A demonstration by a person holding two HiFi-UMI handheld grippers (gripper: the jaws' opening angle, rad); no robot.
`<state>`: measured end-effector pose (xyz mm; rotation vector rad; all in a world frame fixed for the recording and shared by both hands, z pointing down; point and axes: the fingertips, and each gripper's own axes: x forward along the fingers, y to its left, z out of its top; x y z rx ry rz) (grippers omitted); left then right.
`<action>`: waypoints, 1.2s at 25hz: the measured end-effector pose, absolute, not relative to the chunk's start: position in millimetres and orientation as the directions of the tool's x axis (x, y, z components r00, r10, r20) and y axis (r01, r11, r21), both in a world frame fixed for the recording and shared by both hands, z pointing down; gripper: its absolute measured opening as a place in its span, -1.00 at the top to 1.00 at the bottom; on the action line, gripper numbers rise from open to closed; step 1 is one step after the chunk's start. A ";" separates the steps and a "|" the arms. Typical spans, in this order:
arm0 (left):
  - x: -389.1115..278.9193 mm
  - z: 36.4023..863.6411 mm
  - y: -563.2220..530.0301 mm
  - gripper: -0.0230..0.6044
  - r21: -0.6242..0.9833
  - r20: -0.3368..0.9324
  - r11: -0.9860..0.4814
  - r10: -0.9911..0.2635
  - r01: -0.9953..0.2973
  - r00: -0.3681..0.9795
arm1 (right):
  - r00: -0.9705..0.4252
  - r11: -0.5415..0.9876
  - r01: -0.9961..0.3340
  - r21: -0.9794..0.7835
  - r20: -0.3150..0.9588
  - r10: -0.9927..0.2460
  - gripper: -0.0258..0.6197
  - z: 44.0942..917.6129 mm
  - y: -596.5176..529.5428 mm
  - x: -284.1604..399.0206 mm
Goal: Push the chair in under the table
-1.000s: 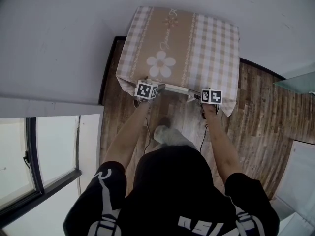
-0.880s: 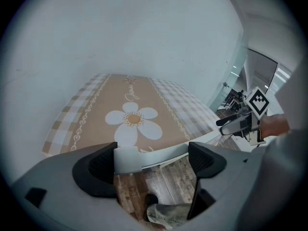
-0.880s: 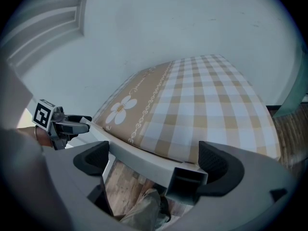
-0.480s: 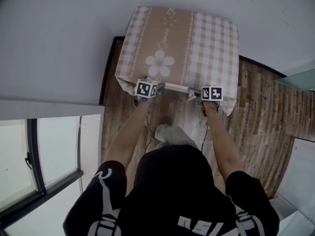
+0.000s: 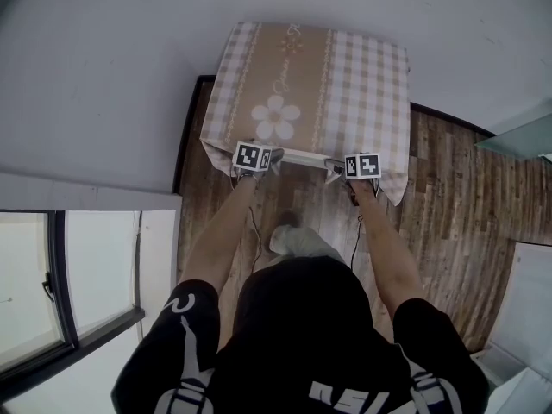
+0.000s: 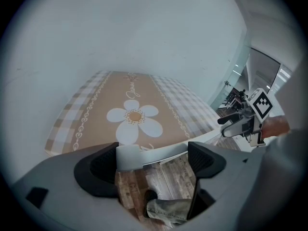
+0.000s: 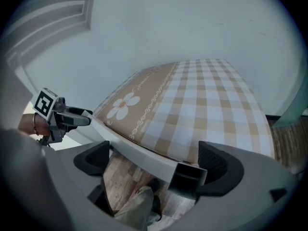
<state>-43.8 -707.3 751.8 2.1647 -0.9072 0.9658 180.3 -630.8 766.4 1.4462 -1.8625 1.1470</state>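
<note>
A table under a beige checked cloth with a white daisy (image 5: 345, 84) stands against the wall. The chair shows only as its white top rail (image 5: 302, 156), lying along the cloth's near edge; its seat is hidden under the cloth. My left gripper (image 5: 274, 155) is at the rail's left end and my right gripper (image 5: 335, 166) at its right end. In the left gripper view the rail (image 6: 159, 150) crosses the wide gap of the left gripper (image 6: 154, 162). In the right gripper view the rail (image 7: 139, 150) likewise crosses the right gripper (image 7: 156, 165). Both sets of jaws stand open against the rail.
The wall (image 5: 103, 76) runs behind and to the left of the table. Dark wood floor (image 5: 448, 197) lies to the right. A window (image 5: 60, 283) is at the lower left. The person's trouser leg and shoe (image 5: 293, 235) are just behind the rail.
Both grippers and the rail have crept a little forward toward the table and slightly left. The rail now sits tighter against the cloth's edge.
</note>
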 end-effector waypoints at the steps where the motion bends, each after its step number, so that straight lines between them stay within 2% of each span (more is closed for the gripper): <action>1: -44.7 751.0 -707.1 -0.50 0.232 0.799 -0.587 -0.341 -0.776 0.496 | -0.292 0.083 -0.953 -0.292 0.807 -0.514 -0.89 764.8 -629.4 180.1; 5: -50.1 736.7 -708.0 -0.50 0.212 0.783 -0.578 -0.383 -0.788 0.491 | -0.290 0.101 -0.954 -0.281 0.789 -0.542 -0.88 747.9 -625.7 179.5; 12: -45.3 684.3 -704.1 -0.49 0.184 0.665 -0.588 -0.516 -0.788 0.540 | -0.250 0.152 -0.968 -0.198 0.764 -0.595 -0.87 720.4 -616.0 183.6; 15: -42.5 660.9 -694.0 -0.46 0.161 0.616 -0.609 -0.552 -0.776 0.562 | -0.231 0.168 -0.973 -0.161 0.730 -0.643 -0.78 698.8 -612.3 184.7; 16: -43.3 652.0 -690.3 -0.21 0.150 0.596 -0.612 -0.571 -0.777 0.565 | -0.230 0.167 -0.973 -0.159 0.715 -0.660 -0.73 690.5 -610.4 184.6; 17: -45.1 642.4 -686.8 0.30 0.137 0.572 -0.610 -0.595 -0.781 0.565 | -0.232 0.167 -0.973 -0.161 0.700 -0.676 -0.69 682.2 -607.8 183.9; 18: -46.9 633.1 -683.4 0.54 0.128 0.546 -0.605 -0.619 -0.786 0.565 | -0.235 0.168 -0.972 -0.165 0.685 -0.690 -0.66 674.3 -604.8 182.9; 24: -50.6 596.6 -655.6 0.70 0.109 0.471 -0.594 -0.675 -0.797 0.568 | -0.228 0.168 -0.973 -0.156 0.597 -0.769 -0.18 632.9 -582.6 180.9; 30: -56.9 569.2 -626.8 0.79 0.108 0.418 -0.600 -0.696 -0.793 0.584 | -0.193 0.162 -0.981 -0.105 0.526 -0.829 0.16 588.6 -561.7 171.4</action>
